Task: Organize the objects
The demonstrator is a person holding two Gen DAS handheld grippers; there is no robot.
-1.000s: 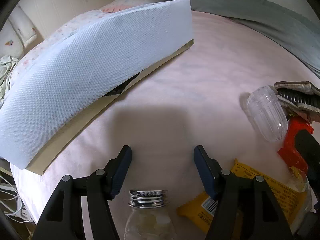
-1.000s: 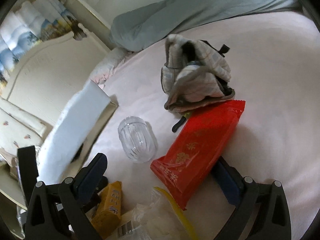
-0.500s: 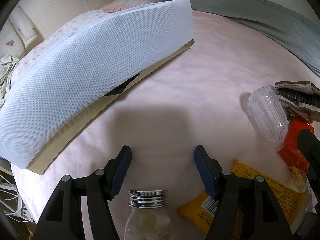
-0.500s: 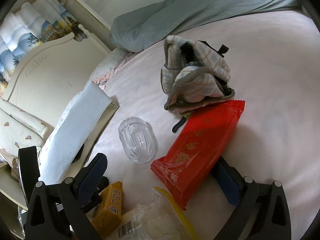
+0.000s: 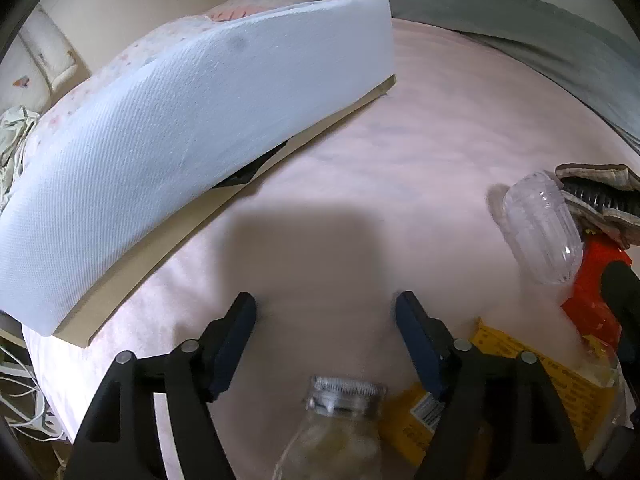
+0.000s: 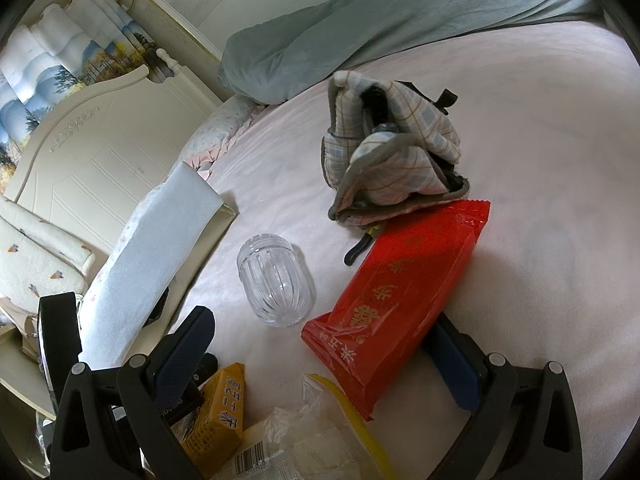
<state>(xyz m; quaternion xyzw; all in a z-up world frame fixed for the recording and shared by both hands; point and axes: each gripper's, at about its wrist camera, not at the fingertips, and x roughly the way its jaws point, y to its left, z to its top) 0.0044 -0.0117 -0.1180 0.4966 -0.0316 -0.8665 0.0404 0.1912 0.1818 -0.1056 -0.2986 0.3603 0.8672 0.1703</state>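
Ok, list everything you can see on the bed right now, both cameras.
Red packet: 1, red, between the right fingers, its far end under the pouch.
Plaid pouch: 1, blue-beige, mid-bed.
Clear ribbed jar: 1, clear, on its side, left of the packet.
Yellow box: 1, yellow, near edge.
Clear bag: 1, yellow-edged, near edge.
Glass bottle: 1, silver cap, behind the left fingertips.
White foam sheet: 1, white, atop a tan board.
Grey blanket: 1, far side.
Pink bedsheet: 1.
Left gripper: open.
Right gripper: open, straddling the packet.
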